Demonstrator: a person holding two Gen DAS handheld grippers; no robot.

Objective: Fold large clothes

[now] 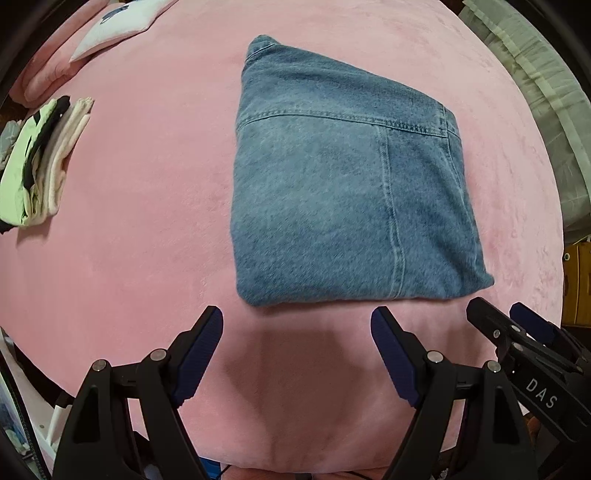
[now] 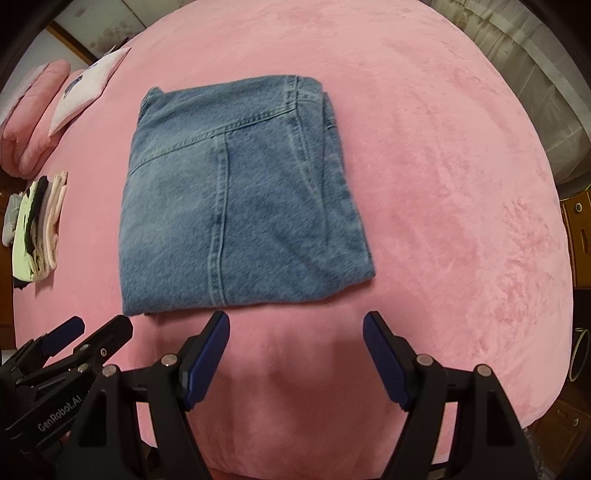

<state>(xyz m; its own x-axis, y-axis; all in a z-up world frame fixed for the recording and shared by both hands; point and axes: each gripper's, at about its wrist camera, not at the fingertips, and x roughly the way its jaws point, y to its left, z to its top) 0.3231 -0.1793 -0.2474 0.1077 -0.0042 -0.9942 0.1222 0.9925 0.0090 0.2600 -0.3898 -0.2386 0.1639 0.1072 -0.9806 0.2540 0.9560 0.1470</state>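
left gripper point(image 1: 297, 325): fingers wide apart, empty, above bed point(image 1: 147, 221)
right gripper point(image 2: 296, 328): same
jeans point(image 1: 332, 206): folded, untouched

I see the folded jeans point(image 1: 332, 192) lying flat near the middle of the bed point(image 1: 147, 258), just beyond both grippers. My left gripper point(image 1: 297, 328) and right gripper point(image 2: 295, 332) hang side by side above the near edge — neither touching the jeans. Far left sits a stack of folded clothes point(image 1: 40, 162); behind it, at the far left corner, a pillow point(image 1: 118, 26) rests on a folded blanket point(image 1: 48, 74)
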